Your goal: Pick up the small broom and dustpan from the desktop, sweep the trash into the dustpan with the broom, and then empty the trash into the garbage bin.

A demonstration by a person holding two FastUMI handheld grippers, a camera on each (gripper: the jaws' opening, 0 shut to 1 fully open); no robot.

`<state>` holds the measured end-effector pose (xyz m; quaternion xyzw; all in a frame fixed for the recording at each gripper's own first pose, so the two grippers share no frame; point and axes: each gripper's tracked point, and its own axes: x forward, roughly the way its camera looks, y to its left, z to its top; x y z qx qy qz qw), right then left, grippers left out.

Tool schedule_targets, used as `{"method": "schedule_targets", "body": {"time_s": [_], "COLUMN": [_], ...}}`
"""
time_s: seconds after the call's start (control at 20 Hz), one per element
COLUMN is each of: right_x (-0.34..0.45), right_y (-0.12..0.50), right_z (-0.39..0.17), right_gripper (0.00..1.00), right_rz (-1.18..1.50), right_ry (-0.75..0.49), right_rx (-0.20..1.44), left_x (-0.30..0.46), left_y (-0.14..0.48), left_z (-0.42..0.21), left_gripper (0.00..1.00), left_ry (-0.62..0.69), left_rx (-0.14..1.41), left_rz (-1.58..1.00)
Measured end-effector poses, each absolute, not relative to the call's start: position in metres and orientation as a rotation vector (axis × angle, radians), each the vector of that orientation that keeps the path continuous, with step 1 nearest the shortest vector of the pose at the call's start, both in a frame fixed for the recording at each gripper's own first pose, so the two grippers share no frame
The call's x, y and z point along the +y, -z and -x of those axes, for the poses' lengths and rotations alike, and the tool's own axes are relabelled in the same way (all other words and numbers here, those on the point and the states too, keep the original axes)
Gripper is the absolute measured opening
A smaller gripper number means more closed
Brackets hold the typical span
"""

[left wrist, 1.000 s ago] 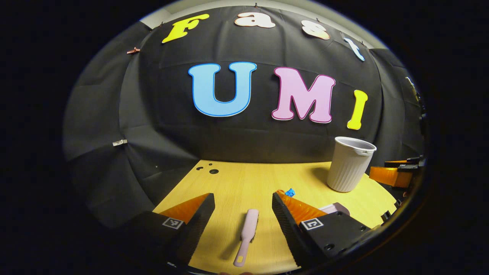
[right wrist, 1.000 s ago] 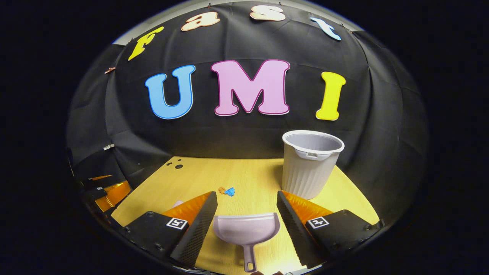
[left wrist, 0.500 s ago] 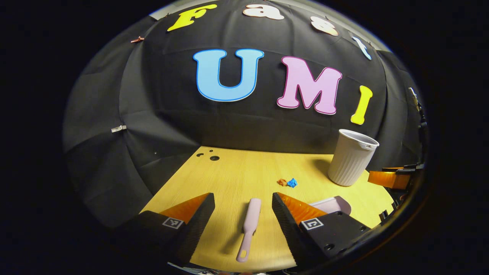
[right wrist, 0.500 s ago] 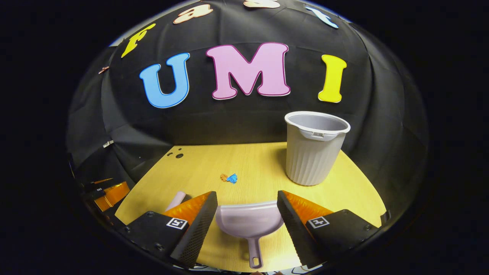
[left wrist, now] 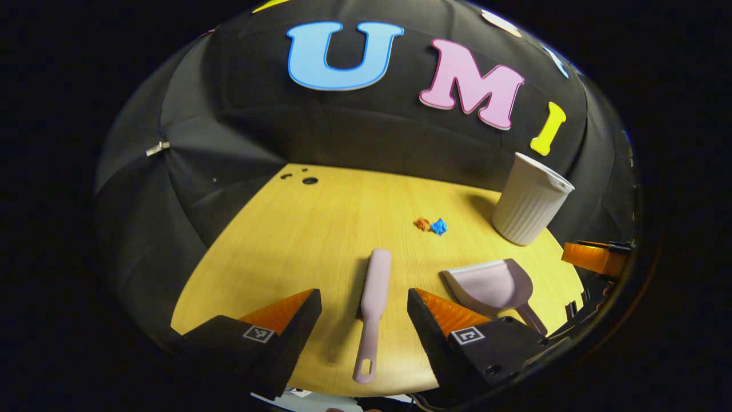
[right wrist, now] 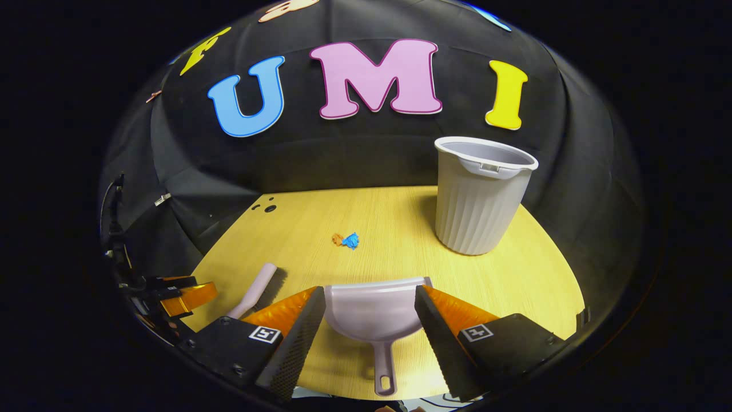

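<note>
While both hand-held grippers gape wide, broom and dustpan lie near the desktop's front edge.

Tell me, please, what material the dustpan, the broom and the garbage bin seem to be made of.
Dustpan: probably moulded plastic, pale pink, smooth with a soft sheen. Broom: the same pink plastic look, one-piece handle with a hanging hole. Garbage bin: likely plastic, light grey, matte, with ribbed walls and a rolled rim.
</note>
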<state>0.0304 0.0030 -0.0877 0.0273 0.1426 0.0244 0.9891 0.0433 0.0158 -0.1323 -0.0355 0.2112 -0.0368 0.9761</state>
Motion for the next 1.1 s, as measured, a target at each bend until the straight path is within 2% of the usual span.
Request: {"method": "schedule_targets", "body": {"time_s": [0.1,0.45,0.6,0.85,0.95,1.1], "right_x": [0.002,-0.004,-0.008,-0.012,-0.011,-0.01], "right_y": [0.104,0.15,0.171,0.198,0.203,0.217], "right_z": [-0.03,-0.03,-0.027,-0.023,-0.024,-0.026], "right_gripper": [0.99,0.99,1.0,1.0,0.99,0.99], "right_rz": [-0.063,-0.101,-0.145,-0.165,-0.177,-0.169], "right_ry": [-0.058,-0.082,-0.076,-0.087,-0.092,-0.095], "right_rx": [0.326,0.441,0.502,0.585,0.609,0.672], "left_x": [0.015,0.011,0.016,0.012,0.006,0.003], "left_y": [0.162,0.218,0.242,0.252,0.255,0.254], "left_z": [-0.05,-0.071,-0.074,-0.088,-0.092,-0.099], "left_gripper": [0.96,0.95,0.96,0.9,0.82,0.55], "left_ry": [0.084,0.113,0.083,0.097,0.1,0.096], "left_rx": [0.526,0.699,0.816,0.88,0.89,0.862], "left_rz": [0.042,-0.07,-0.073,-0.126,-0.141,-0.144]}}
